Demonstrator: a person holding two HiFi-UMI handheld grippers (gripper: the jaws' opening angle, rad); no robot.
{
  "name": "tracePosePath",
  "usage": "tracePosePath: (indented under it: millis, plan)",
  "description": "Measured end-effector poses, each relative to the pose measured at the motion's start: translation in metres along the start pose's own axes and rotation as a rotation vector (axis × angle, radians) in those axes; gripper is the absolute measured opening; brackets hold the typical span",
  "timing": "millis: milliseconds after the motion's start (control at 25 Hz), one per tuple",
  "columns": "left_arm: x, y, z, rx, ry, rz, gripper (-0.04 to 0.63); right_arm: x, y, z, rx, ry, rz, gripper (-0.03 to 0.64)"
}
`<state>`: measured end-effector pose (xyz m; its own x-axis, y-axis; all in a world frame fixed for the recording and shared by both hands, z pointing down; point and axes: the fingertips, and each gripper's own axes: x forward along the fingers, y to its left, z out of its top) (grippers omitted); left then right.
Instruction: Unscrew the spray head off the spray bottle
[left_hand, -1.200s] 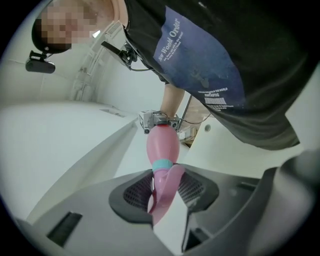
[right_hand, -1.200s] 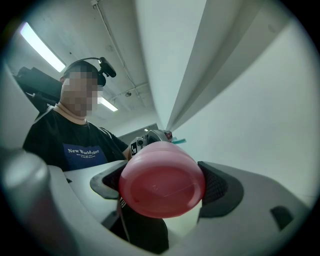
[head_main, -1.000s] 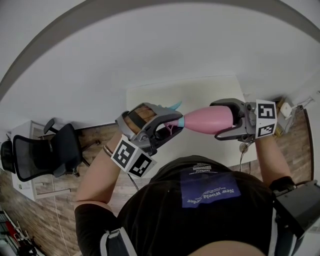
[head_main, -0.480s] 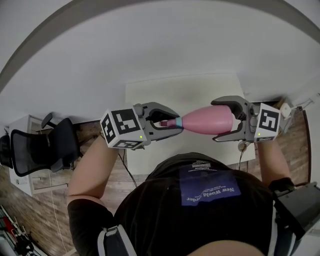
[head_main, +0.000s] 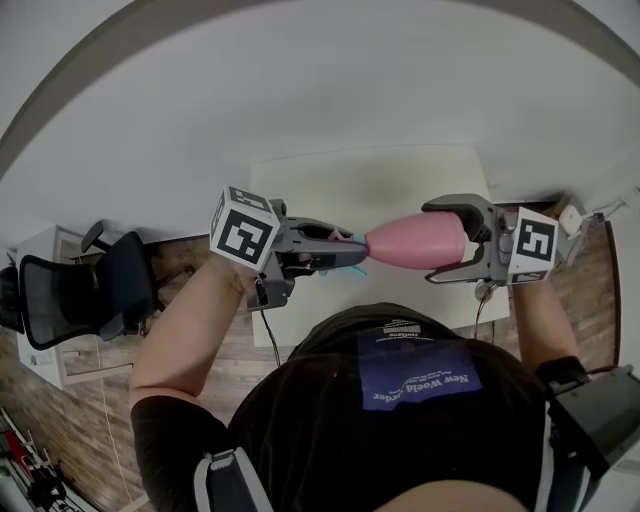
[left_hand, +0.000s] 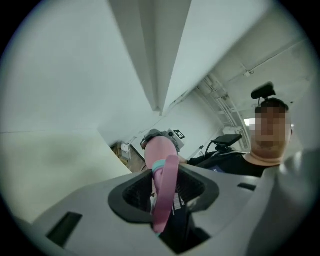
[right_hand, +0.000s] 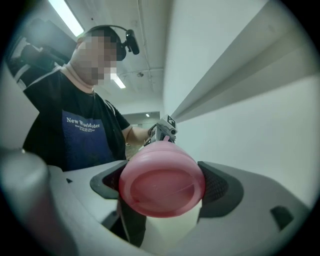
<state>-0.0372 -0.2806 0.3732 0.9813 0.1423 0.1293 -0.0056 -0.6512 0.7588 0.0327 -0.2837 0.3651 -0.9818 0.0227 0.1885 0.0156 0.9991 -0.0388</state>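
A pink spray bottle (head_main: 415, 241) is held level in the air between both grippers, above the white table (head_main: 400, 175). My right gripper (head_main: 462, 240) is shut on its wide body; in the right gripper view the round base (right_hand: 161, 185) fills the space between the dark pads. My left gripper (head_main: 338, 248) is shut on the spray head (head_main: 350, 250), whose teal part juts out below the jaws. The left gripper view has the pink trigger (left_hand: 165, 195) and teal collar (left_hand: 159, 165) clamped between the jaws, the bottle (left_hand: 160, 149) stretching away behind.
A black office chair (head_main: 70, 300) stands on the wooden floor at the left. A cable (head_main: 268, 345) hangs by the table's near edge. The person's torso in a dark shirt (head_main: 410, 400) fills the lower middle, close under the bottle.
The left gripper has rolled about its own axis: its marker cube swung from underneath to the top, and the teal nozzle went from pointing up to pointing down. The right gripper and bottle stayed nearly still.
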Motion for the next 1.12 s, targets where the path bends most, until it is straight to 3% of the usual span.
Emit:
tracePosePath:
  millis: [160, 400, 520, 720, 840, 920, 1120]
  plan:
    - [-0.001, -0.007, 0.010, 0.067, -0.057, 0.019, 0.137, -0.003, -0.003, -0.001, 0.092, -0.078, 0.007, 0.419]
    - [-0.011, -0.011, 0.023, 0.178, -0.120, 0.081, 0.144, -0.006, -0.008, -0.003, 0.153, -0.104, 0.006, 0.419]
    - [-0.020, -0.014, 0.032, 0.303, -0.160, 0.132, 0.196, -0.012, -0.010, -0.004, 0.190, -0.127, 0.013, 0.419]
    - [-0.044, -0.014, 0.039, 0.566, -0.191, 0.249, 0.197, -0.022, -0.019, -0.007, 0.275, -0.184, 0.032, 0.419]
    - [-0.060, -0.017, 0.043, 0.777, -0.168, 0.346, 0.196, -0.026, -0.026, -0.008, 0.335, -0.215, 0.043, 0.419]
    - [-0.066, -0.015, 0.043, 0.961, -0.099, 0.447, 0.196, -0.031, -0.028, -0.008, 0.378, -0.238, 0.058, 0.419]
    - [-0.068, 0.005, 0.032, 1.618, 0.168, 0.817, 0.197, -0.032, -0.026, -0.007, 0.497, -0.285, 0.136, 0.419]
